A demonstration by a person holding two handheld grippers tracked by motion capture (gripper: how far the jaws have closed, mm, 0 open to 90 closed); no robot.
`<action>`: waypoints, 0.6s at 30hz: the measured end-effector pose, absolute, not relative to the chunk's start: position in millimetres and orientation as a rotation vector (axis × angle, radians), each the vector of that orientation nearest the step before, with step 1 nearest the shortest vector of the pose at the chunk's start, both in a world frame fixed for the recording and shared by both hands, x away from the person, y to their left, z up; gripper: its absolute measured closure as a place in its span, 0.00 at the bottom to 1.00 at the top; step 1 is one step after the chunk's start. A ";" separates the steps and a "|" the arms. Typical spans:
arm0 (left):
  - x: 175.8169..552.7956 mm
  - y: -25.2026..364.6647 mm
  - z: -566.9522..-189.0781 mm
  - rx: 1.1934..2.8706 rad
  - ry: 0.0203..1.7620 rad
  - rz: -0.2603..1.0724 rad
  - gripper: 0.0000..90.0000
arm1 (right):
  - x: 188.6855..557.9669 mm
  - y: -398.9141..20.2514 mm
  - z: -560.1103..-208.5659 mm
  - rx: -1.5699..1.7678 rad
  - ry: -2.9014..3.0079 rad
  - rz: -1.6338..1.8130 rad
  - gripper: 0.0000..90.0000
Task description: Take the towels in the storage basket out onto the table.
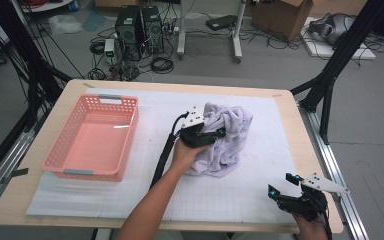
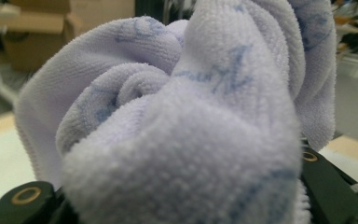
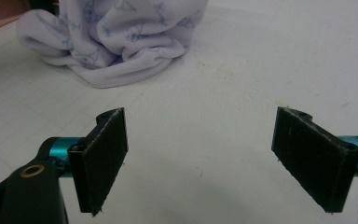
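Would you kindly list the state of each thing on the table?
towel: crumpled in a heap, folds between the left gripper's fingers
left gripper: pushed into the towel
right gripper: open, empty, apart from the towel
basket: upright, empty

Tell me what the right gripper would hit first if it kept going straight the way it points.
Probably the crumpled lavender towel; the right gripper has only bare white mat before it, though it may pass beside the towel.
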State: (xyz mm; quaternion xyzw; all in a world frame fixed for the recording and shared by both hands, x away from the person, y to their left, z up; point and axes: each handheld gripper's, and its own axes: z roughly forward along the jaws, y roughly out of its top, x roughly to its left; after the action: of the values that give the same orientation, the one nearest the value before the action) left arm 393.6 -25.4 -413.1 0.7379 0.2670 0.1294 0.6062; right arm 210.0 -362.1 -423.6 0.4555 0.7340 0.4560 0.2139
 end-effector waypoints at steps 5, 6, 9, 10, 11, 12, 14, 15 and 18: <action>400.9 -17.5 -428.7 1.738 0.754 0.249 0.49 | 210.9 -362.8 -424.7 1.277 2.039 1.262 0.19; 400.6 -15.9 -427.7 1.734 0.772 0.255 0.45 | 210.7 -362.7 -424.6 1.278 2.039 1.262 0.19; 394.5 -9.4 -418.5 1.728 0.803 0.272 0.32 | 210.8 -362.6 -424.5 1.278 2.038 1.260 0.19; 392.6 -8.3 -415.9 1.734 0.822 0.286 0.26 | 211.4 -362.7 -424.9 1.269 2.038 1.255 0.19; 389.7 -5.5 -411.7 1.745 0.833 0.301 0.22 | 211.4 -362.2 -424.8 1.274 2.042 1.257 0.19; 387.4 -3.4 -409.3 1.746 0.832 0.310 0.21 | 211.6 -361.5 -425.0 1.272 2.041 1.254 0.19; 379.5 4.4 -401.7 1.752 0.818 0.346 0.21 | 211.2 -360.0 -424.4 1.267 2.044 1.252 0.19; 376.7 7.4 -399.2 1.749 0.816 0.346 0.21 | 210.5 -359.0 -423.8 1.274 2.043 1.251 0.19; 363.8 19.9 -389.2 1.765 0.816 0.420 0.21 | 210.9 -357.6 -423.3 1.264 2.040 1.248 0.19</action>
State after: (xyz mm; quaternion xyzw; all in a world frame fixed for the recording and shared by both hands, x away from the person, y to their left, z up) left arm 363.8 19.9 -389.2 0.7442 0.3440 0.1768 0.5447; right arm 210.9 -357.6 -423.3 0.4562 0.7363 0.4504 0.2165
